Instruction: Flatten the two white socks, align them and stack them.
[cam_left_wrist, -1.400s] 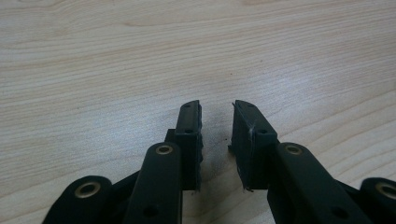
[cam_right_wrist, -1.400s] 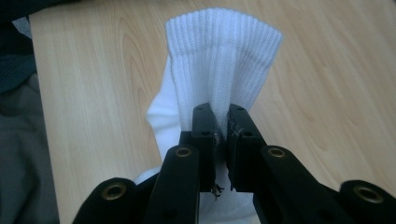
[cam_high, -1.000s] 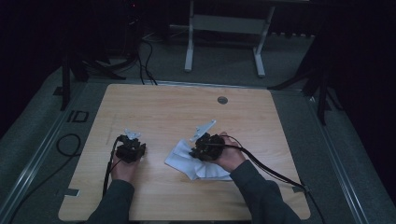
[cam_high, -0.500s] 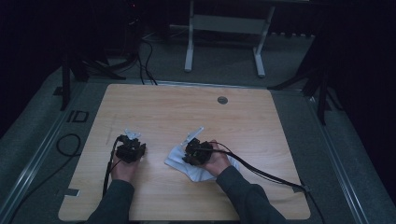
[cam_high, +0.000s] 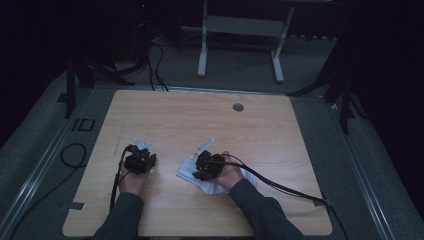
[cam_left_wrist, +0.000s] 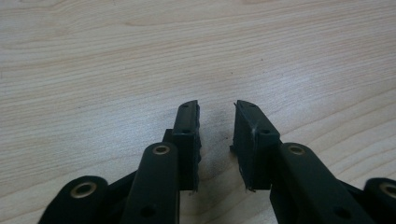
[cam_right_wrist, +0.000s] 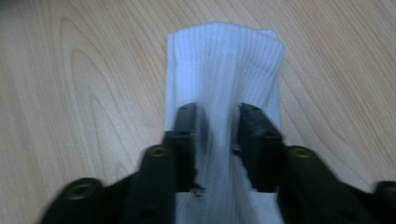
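A white sock (cam_high: 202, 176) lies on the wooden table (cam_high: 260, 135), near the person's edge and a bit right of the middle. The right gripper (cam_high: 204, 161) sits on top of the sock. In the right gripper view the sock (cam_right_wrist: 223, 74) stretches away toward 12 o'clock, its ribbed end farthest off. The right gripper (cam_right_wrist: 215, 122) has its jaws a little apart, and they have just been opening. The sock cloth runs between them, but the pads do not squeeze it. The left gripper (cam_high: 140, 154) rests at about 9 o'clock from the sock, well apart from it. In its own view the left gripper (cam_left_wrist: 215, 116) has its jaws a little apart, with bare wood (cam_left_wrist: 116, 56) between them.
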